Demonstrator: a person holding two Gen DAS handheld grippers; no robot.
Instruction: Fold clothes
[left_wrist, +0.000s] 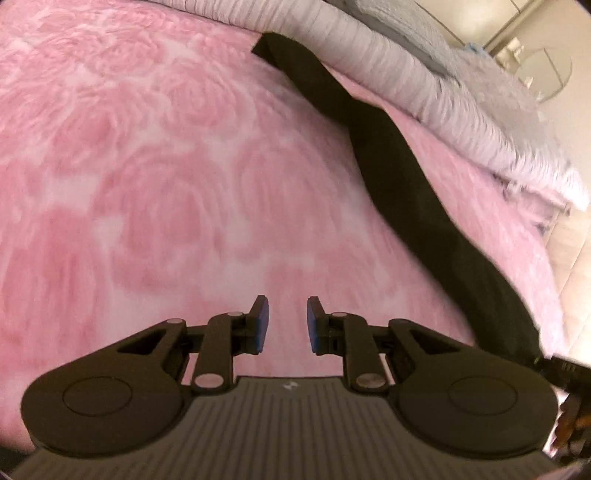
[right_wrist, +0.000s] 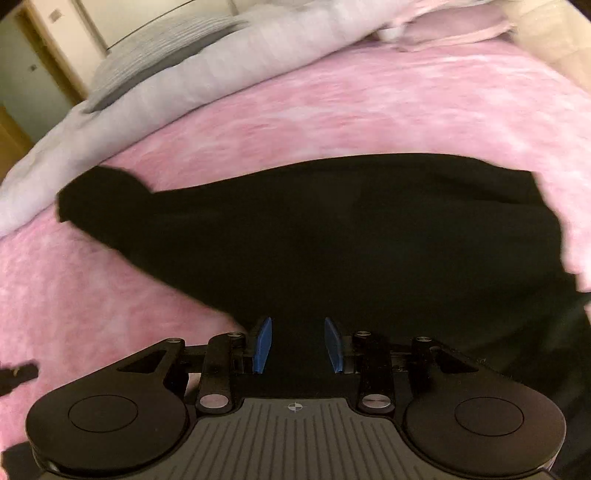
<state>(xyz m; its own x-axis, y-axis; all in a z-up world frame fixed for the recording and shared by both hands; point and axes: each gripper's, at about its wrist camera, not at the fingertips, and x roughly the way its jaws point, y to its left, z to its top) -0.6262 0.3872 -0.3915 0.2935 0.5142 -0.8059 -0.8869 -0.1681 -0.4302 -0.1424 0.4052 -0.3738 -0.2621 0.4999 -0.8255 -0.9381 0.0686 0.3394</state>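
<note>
Garment: a black garment (right_wrist: 332, 236) lies spread on a pink bedspread (right_wrist: 332, 107). In the right wrist view it fills the middle of the picture, with a narrow part, perhaps a sleeve, reaching out to the left toward the bedding. In the left wrist view the same garment (left_wrist: 399, 166) shows as a long dark band that runs from the upper middle down to the lower right corner.

Right gripper: the right gripper (right_wrist: 298, 345) hangs above the near edge of the garment. Its blue pads (right_wrist: 263, 345) stand apart, with only the black cloth below showing in the gap. Nothing is pinched.

Left gripper: the left gripper (left_wrist: 287, 325) hangs over bare bedspread, well to the left of the garment. Its pads (left_wrist: 263, 325) are spread, and nothing is between them.

Bedspread: pink, soft, with a faint rose pattern (left_wrist: 147, 166).

Bedding: a pale rumpled duvet (right_wrist: 207, 74) lies along the far edge of the bed, touching the narrow end of the garment.

Sharpness: both views are slightly blurred.
</note>
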